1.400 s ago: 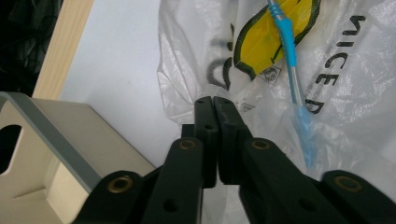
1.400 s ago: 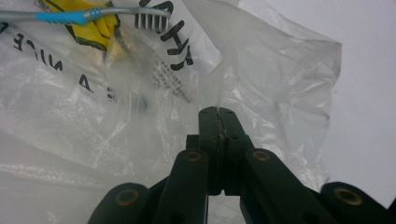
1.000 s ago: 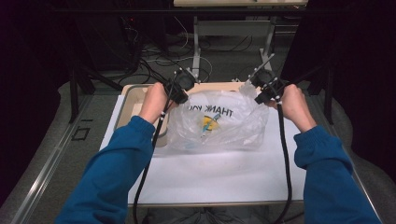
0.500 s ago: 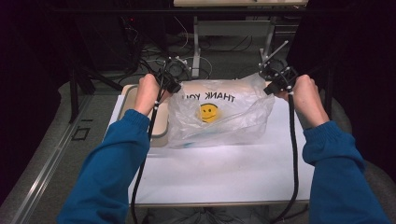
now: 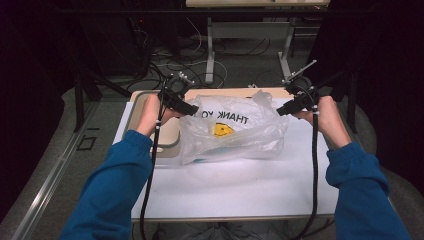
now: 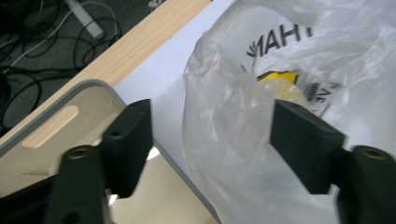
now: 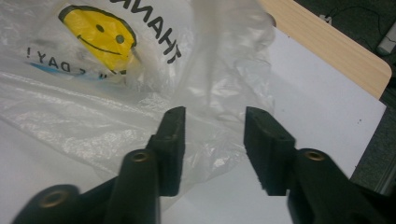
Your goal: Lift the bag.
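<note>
Bag: a crumpled clear plastic carrier bag [image 5: 235, 132] printed with a yellow smiley face and black "THANK YOU" lettering lies on the bench, its left part resting over the tray's right edge, the rest on the white sheet.
Bench: a light wooden bench [image 5: 235, 91] covered over most of its top by a white sheet [image 5: 235, 190]; the bare wood strip shows along the far edge.
Tray: a beige plastic tray with a grey rim and slot handle [image 5: 142, 97] sits at the sheet's far left corner, partly under the bag.
Left hand-held gripper: the black left hand-held gripper [image 6: 210, 140] is wide open; a fold of the bag's film stands between its jaws in the left gripper view, but the jaws are apart and not closed on it. From above it [image 5: 192, 110] is at the bag's upper left edge.
Right hand-held gripper: the black right hand-held gripper [image 7: 212, 140] is part open, jaws apart, nothing clamped; the bag's crinkled edge lies just beyond and under its tips. From above it [image 5: 281, 111] is at the bag's upper right corner.
Person: blue sleeves [image 5: 107, 190] reach in from the bottom, one hand on each gripper.
Floor: dark cables [image 5: 170, 55] lie beyond the bench.
</note>
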The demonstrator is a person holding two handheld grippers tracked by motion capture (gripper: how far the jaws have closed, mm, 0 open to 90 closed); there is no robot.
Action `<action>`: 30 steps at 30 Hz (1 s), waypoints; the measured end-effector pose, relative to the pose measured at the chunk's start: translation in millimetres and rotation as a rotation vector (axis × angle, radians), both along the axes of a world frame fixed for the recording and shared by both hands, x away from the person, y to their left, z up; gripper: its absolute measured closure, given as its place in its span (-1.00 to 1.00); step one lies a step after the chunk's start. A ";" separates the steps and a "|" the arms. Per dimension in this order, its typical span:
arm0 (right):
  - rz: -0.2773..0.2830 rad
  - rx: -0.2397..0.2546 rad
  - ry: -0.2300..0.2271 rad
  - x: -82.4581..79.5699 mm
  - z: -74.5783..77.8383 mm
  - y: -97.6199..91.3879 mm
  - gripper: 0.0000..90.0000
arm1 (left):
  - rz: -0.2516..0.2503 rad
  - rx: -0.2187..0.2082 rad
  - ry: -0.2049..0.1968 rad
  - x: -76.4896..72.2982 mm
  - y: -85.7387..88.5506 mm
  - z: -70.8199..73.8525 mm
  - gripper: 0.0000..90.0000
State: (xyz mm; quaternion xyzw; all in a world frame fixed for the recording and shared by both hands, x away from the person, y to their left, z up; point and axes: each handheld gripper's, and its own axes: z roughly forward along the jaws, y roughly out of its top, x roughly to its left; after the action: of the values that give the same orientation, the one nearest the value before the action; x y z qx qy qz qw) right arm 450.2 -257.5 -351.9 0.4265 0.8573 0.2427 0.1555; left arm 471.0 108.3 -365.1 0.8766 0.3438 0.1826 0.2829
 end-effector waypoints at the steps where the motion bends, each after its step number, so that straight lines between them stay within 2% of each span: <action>1: 0.002 0.007 0.002 -2.2 -0.5 -0.6 0.17 | -0.005 -0.007 -0.007 -3.5 1.5 2.0 -0.48; 4: 0.011 0.021 -0.007 -9.7 -2.9 -2.1 -0.02 | -0.011 -0.013 -0.039 -14.2 6.7 6.1 -0.65; 10: 0.026 0.046 -0.016 -21.6 -11.4 -7.0 -0.35 | -0.014 -0.007 -0.046 -28.9 20.1 2.6 -0.84; 12: 0.039 0.060 -0.021 -26.0 -13.5 -10.8 -0.49 | -0.001 -0.027 -0.048 -34.5 26.2 -2.1 -0.89; 14: 0.047 0.080 -0.036 -32.1 -16.4 -15.3 -0.67 | -0.001 -0.018 -0.046 -38.7 32.5 -5.4 -0.93; 16: 0.065 0.096 -0.052 -38.1 -21.7 -19.4 -0.70 | -0.005 -0.015 -0.047 -43.5 39.9 -8.9 -0.95; 18: 0.065 0.111 -0.051 -44.7 -28.1 -21.9 -0.75 | 0.000 -0.056 -0.048 -49.1 46.6 -11.4 -0.97; 19: 0.070 0.114 -0.058 -47.6 -31.4 -23.5 -0.77 | 0.001 -0.060 -0.054 -52.2 49.8 -11.9 -0.98; 23: 0.079 0.123 -0.047 -58.4 -44.9 -26.9 -0.81 | -0.014 -0.062 -0.056 -63.8 62.1 -11.8 -0.99; 24: 0.079 0.122 -0.046 -59.9 -47.9 -27.3 -0.81 | -0.019 -0.051 -0.061 -66.1 64.9 -11.6 -0.99; 27: 0.082 0.130 -0.054 -65.3 -54.3 -29.4 -0.84 | -0.010 -0.037 -0.069 -75.2 71.1 -15.8 -0.99; 30: 0.079 0.136 -0.058 -72.1 -60.4 -31.0 -0.87 | -0.009 -0.047 -0.075 -84.6 79.0 -23.3 -0.99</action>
State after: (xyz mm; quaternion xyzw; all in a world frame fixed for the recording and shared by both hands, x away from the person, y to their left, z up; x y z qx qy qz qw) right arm 378.1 -288.5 -412.3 0.3946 0.8501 0.3187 0.1414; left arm 386.4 187.3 -388.4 0.8637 0.3334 0.2060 0.3171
